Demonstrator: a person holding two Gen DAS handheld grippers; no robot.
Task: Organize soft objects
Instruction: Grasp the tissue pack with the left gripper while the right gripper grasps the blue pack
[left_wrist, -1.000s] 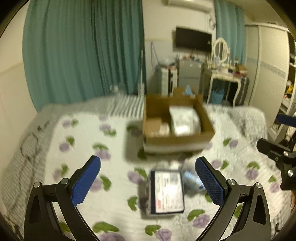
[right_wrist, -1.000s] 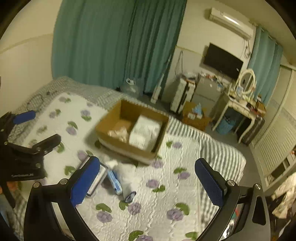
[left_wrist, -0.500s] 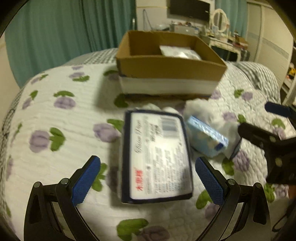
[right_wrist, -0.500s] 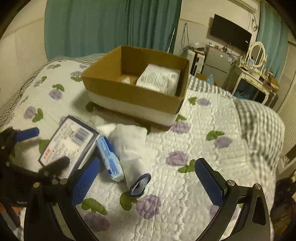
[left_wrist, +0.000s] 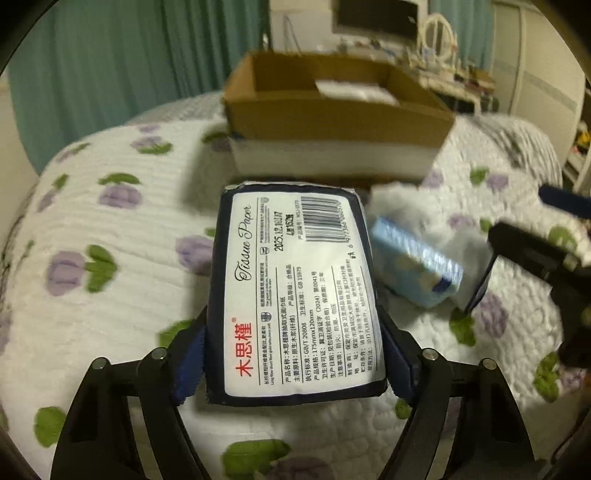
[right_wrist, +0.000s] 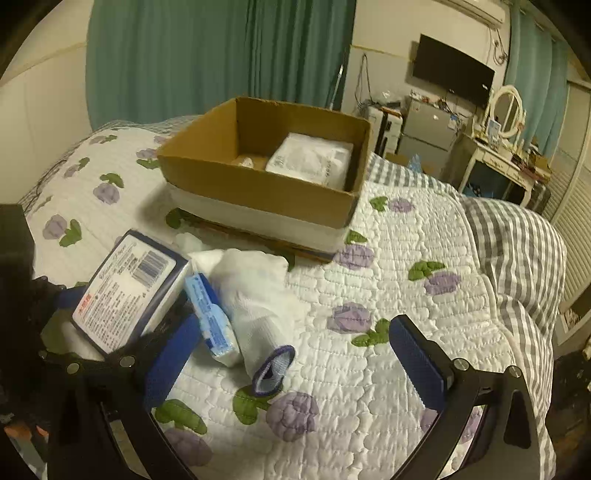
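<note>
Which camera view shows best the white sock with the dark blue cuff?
The right wrist view: the white sock with the dark blue cuff lies whole on the quilt. The left wrist view shows only a blurred white part, half hidden behind the light blue packet.

Both grippers, left (left_wrist: 291, 354) and right (right_wrist: 295, 363), share one build: matte black, angular arms like open frames, silver round screws at the joints, and blue fingers (right_wrist: 413, 352) with a fine ribbed texture on the inner faces.

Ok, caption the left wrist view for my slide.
Left gripper clamps a tissue paper pack on the floral quilt, cardboard box beyond.
</note>
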